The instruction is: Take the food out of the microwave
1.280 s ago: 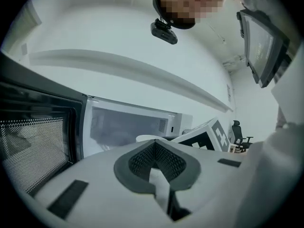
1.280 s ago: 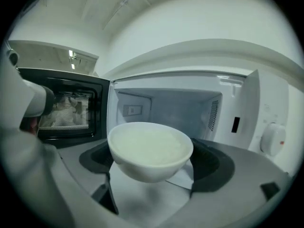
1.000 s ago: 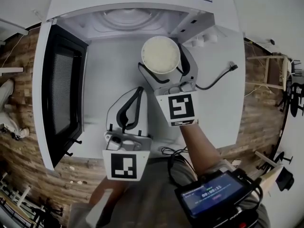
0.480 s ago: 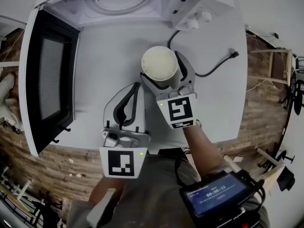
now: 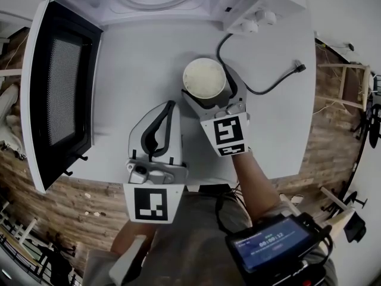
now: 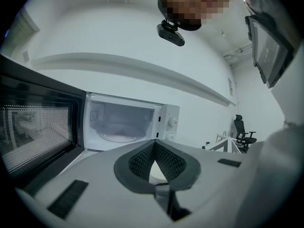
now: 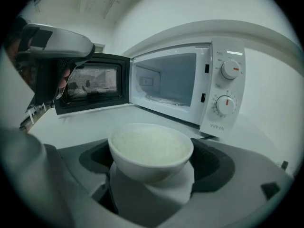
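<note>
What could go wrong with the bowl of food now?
The bowl is full of white food nearly to the rim, so it might spill if the right tool tilts. The black cable lies on the table just beside it; set down on that, the bowl could tip.

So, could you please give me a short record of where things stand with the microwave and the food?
microwave: door open, no food inside
bowl: full of white food, outside the microwave, over the table
right claw: shut on the bowl
left claw: shut, empty, beside the bowl
cable: on the table, right of the bowl
</note>
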Tool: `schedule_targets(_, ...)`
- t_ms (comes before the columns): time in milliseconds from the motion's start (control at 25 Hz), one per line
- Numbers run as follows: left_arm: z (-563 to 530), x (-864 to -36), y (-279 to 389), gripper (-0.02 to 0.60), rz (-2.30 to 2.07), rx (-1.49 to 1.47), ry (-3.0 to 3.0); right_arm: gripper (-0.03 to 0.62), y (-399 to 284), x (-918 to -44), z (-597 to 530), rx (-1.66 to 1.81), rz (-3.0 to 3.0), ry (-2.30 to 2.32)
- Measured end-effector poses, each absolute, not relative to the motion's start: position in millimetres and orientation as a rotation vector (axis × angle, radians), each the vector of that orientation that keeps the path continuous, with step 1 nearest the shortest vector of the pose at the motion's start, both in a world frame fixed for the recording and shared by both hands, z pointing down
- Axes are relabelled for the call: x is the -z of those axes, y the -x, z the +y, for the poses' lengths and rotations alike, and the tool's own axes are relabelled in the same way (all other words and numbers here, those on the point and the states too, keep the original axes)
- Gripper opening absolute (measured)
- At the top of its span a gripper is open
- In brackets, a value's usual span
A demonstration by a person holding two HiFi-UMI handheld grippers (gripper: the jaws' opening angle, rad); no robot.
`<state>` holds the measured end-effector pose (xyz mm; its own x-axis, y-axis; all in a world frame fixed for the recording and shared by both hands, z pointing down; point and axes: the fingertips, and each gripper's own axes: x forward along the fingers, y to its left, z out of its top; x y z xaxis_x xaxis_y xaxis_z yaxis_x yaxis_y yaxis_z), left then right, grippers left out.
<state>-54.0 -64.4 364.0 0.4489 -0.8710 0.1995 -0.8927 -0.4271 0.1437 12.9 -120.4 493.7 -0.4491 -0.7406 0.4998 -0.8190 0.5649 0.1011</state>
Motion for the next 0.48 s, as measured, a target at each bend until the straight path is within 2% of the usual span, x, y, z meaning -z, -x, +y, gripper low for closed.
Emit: schedule_targets(480,-60.8,-358.8,52.9,0.005,-1.554,-0.135,-2.465,0.508,-13.4,-512.1,-109.9,-0.302,-2.258,-1.150)
